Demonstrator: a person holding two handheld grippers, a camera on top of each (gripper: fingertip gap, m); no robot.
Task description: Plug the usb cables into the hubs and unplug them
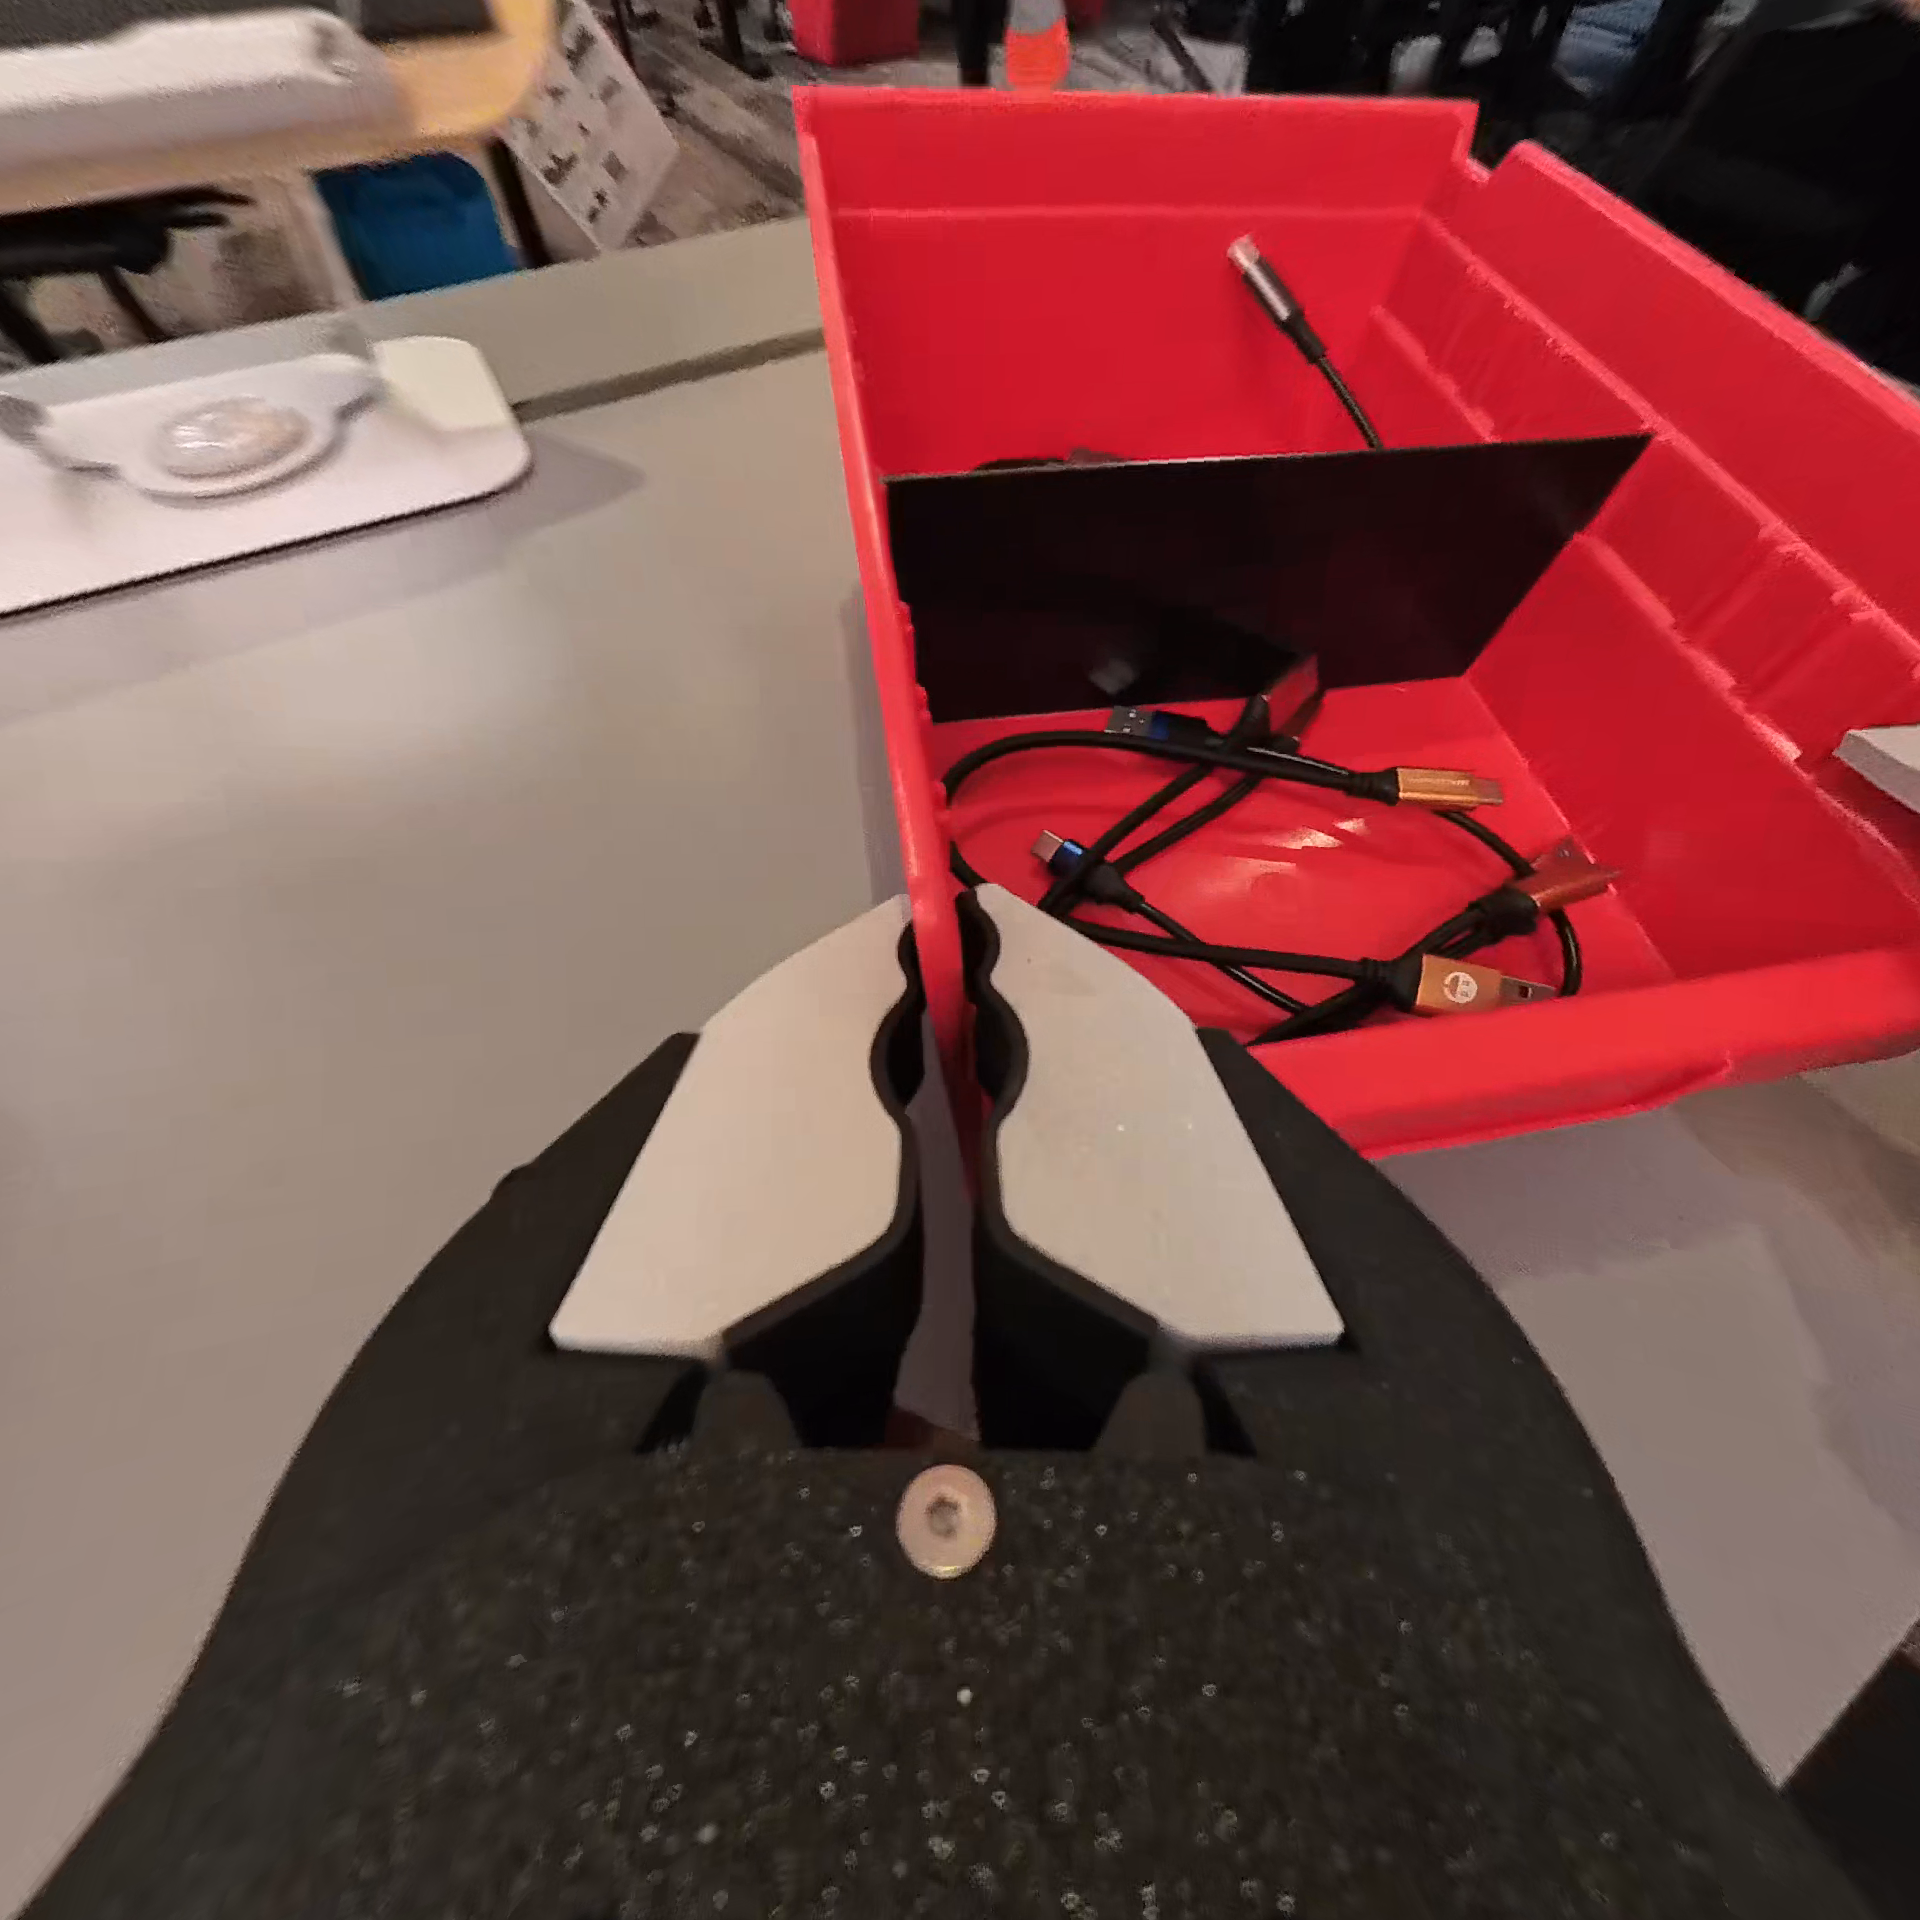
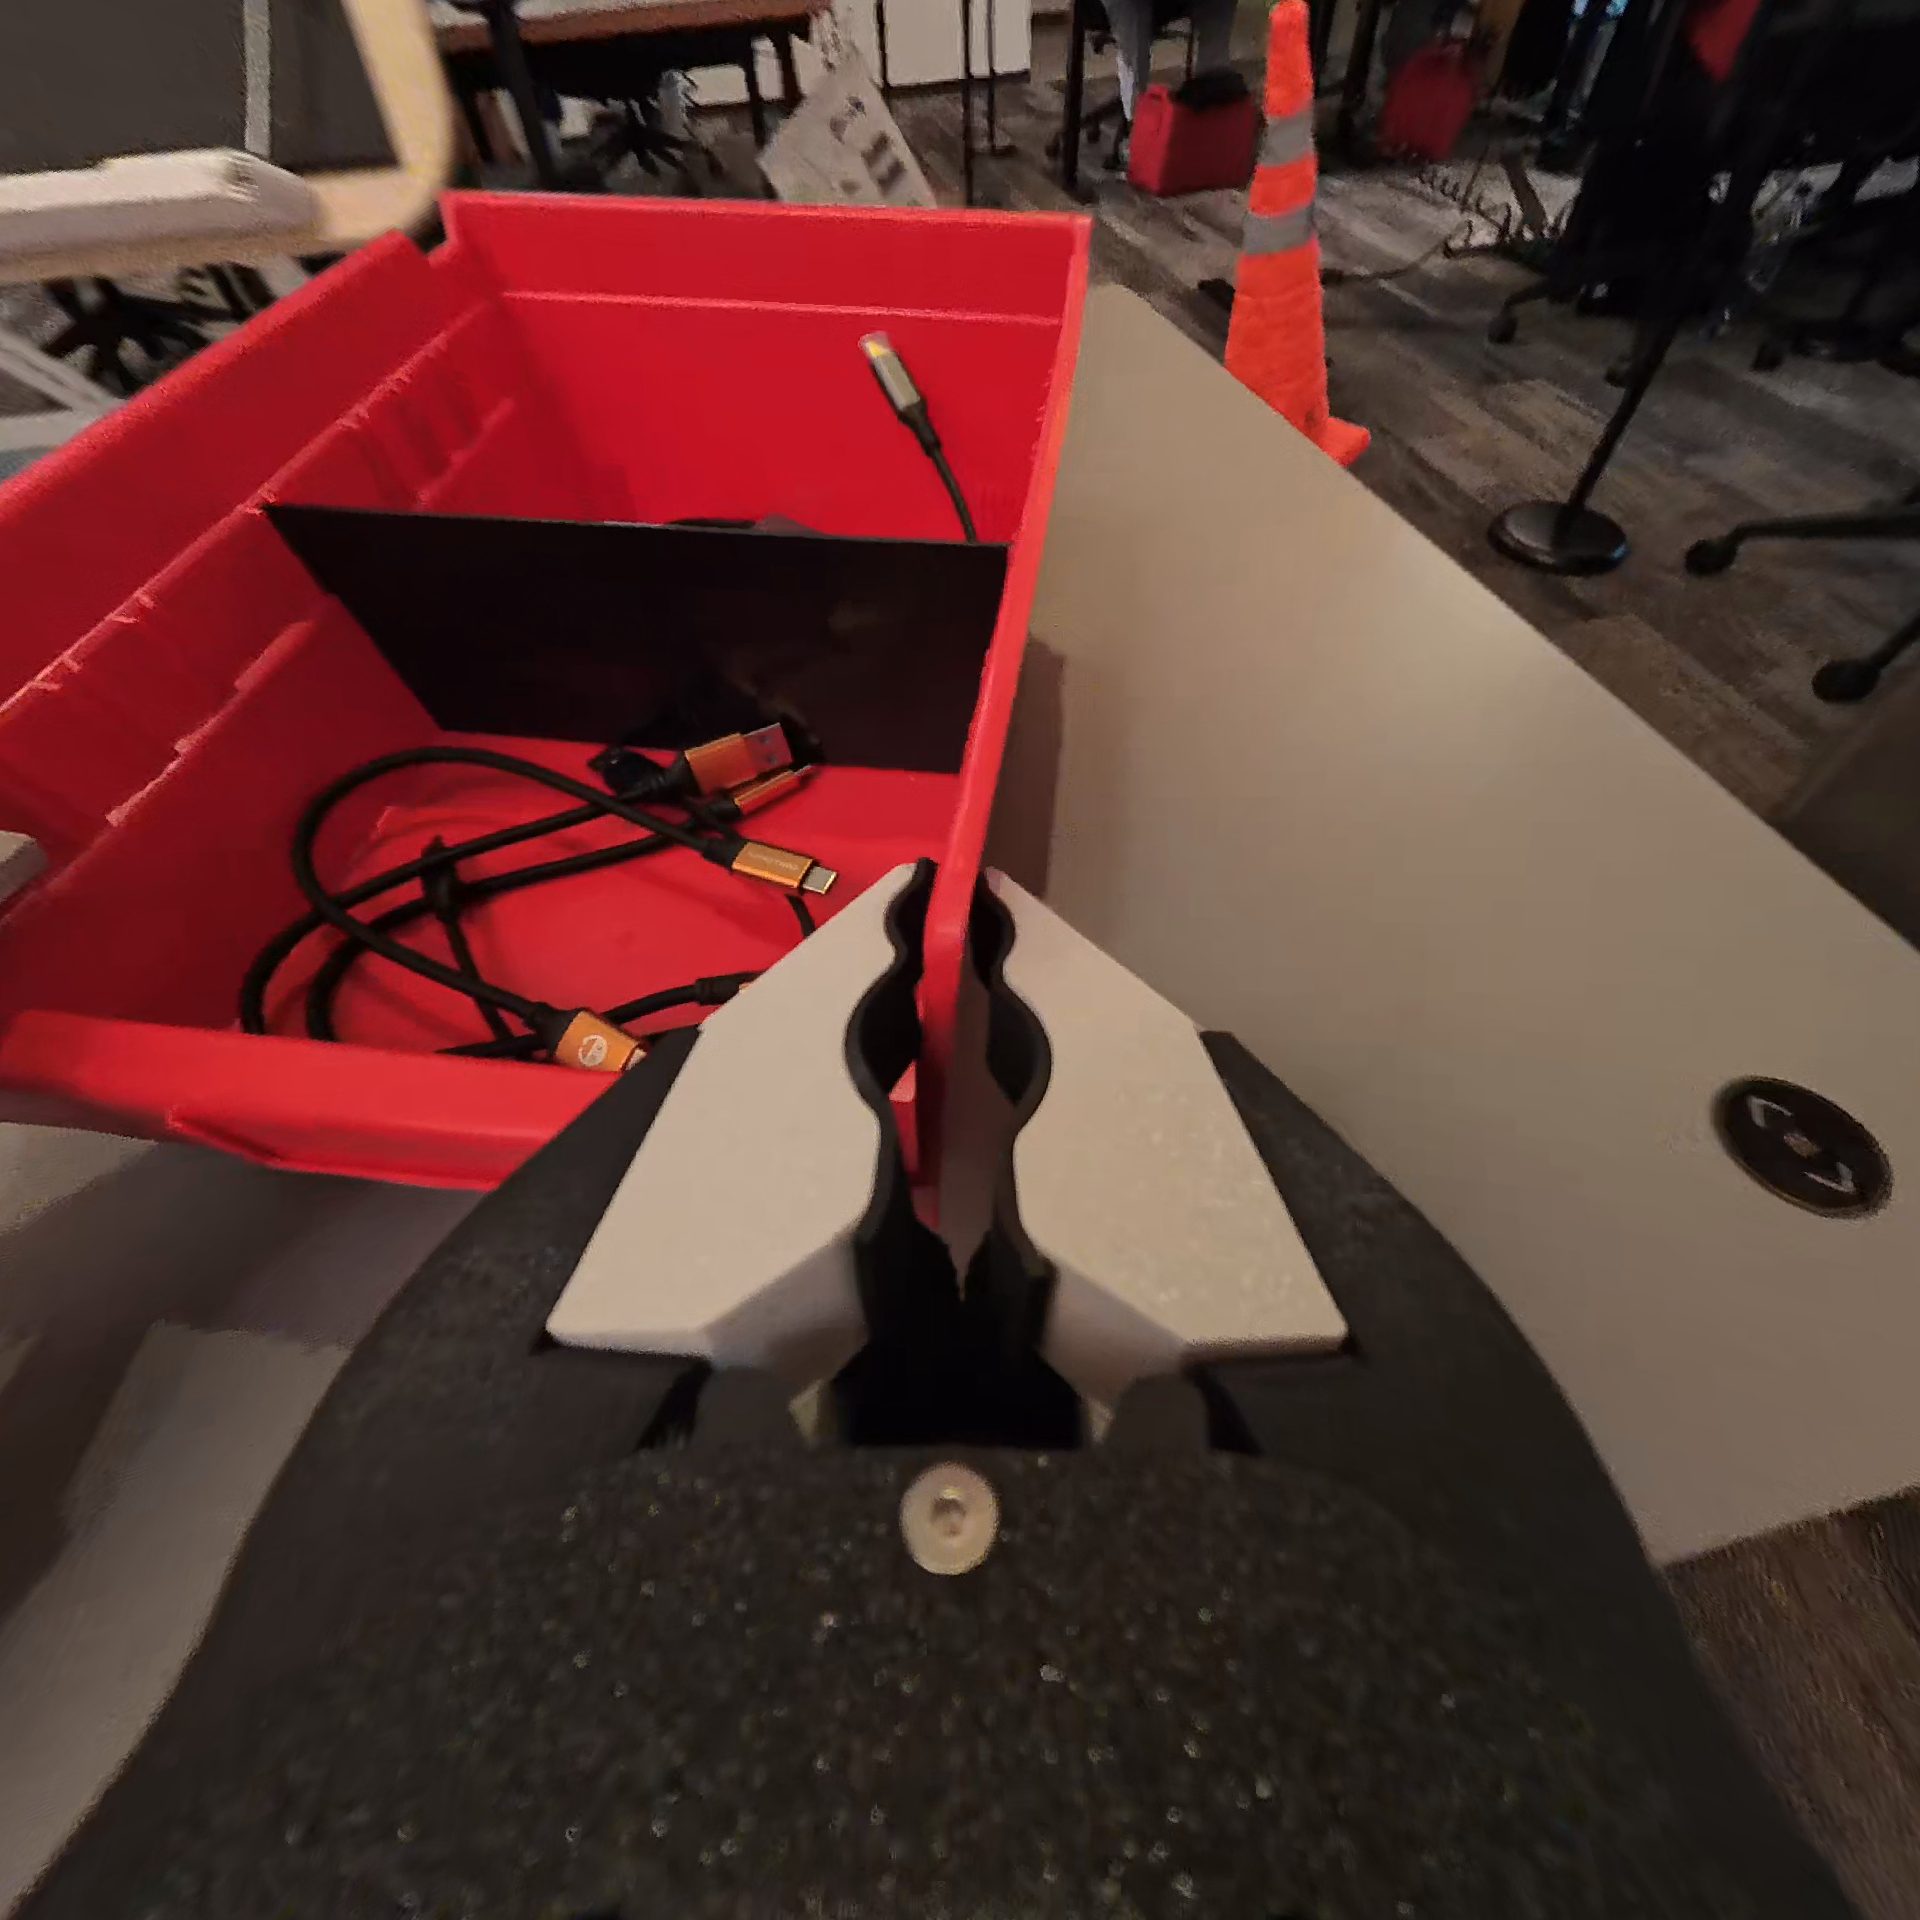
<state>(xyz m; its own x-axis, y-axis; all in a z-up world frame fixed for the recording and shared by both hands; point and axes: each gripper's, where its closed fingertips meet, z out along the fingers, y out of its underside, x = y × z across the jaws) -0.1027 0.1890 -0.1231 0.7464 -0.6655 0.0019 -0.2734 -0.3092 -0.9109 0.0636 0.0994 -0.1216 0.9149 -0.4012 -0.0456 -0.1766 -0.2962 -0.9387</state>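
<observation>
Beyond both tongs, seemingly pinching bin walls, lie cables.

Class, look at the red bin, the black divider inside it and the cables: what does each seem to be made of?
Red bin: likely moulded plastic, with ribbed walls and a slight sheen. Black divider: a thin, flat, glossy sheet, probably plastic. Cables: black cords, possibly braided, with orange metallic-looking plug shells.

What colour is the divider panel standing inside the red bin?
Black. The divider stands across the red bin, seen best in the left wrist view.
</observation>
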